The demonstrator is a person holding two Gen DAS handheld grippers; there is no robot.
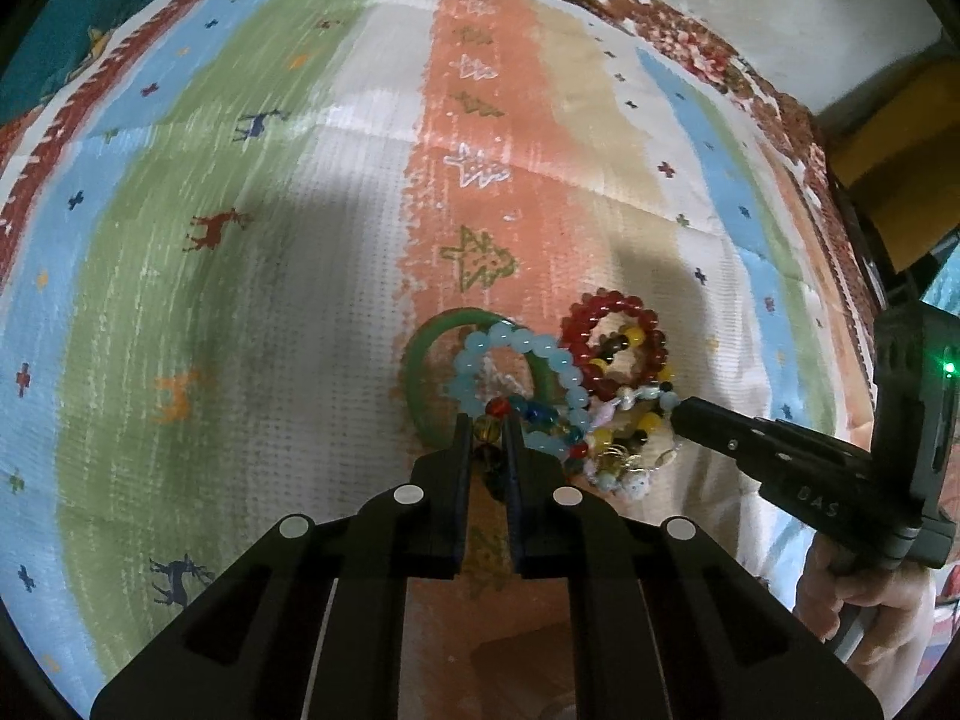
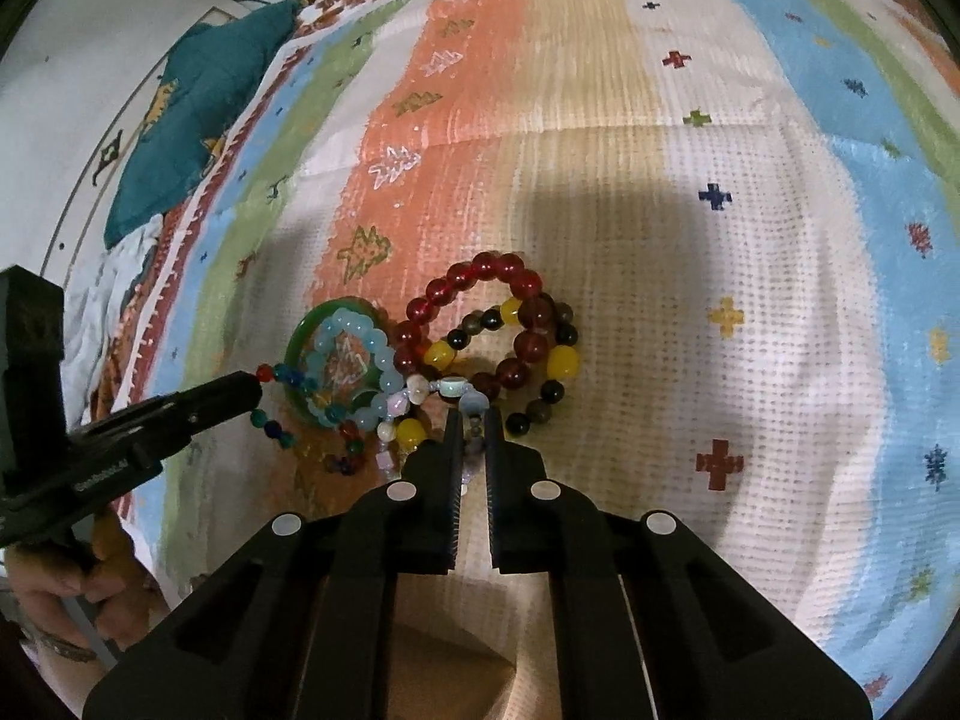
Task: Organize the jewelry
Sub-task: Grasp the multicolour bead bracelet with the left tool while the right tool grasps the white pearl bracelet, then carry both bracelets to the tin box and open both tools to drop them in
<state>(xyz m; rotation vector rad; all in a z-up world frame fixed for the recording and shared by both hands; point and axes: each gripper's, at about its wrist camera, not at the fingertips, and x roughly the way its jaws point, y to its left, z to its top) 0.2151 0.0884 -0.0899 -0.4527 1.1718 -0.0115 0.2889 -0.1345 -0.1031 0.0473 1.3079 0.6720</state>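
- The jewelry is one small heap of bracelets, lying near the middle of a striped cloth (image 1: 240, 276), just in front of both tongs.
- A green bangle (image 1: 420, 354) lies flat at the left of the heap, and a light blue bead bracelet (image 1: 561, 360) lies partly over it.
- A dark red bead bracelet (image 2: 480, 267) lies at the far right of the heap, and a bracelet of yellow and black beads (image 2: 561, 360) crosses it on the near side.
- A multicolour bead bracelet (image 1: 543, 414) with red, blue and amber beads lies at the near left, across the green bangle and the light blue one.
- A pale pastel bracelet (image 2: 456, 387) with white and pink pieces lies at the near side, between the others.
- The left gripper (image 1: 485, 426) has its jaws narrow, closed on some beads of the multicolour bead bracelet; an amber bead and a dark bead sit between the fingers.
- The right gripper (image 2: 474, 420) also has narrow jaws, pinching a part of the pale pastel bracelet, with small beads in the gap.
- From the left camera the right gripper comes in from the right side, its tip touching the heap; a hand (image 1: 864, 606) holds its handle.
- The cloth has stripes of blue, green, white, orange and beige, with small deer, trees and crosses, and a red-brown border.
- A teal fabric (image 2: 198, 114) lies at the far left edge of the cloth, and a pale wall is behind it.
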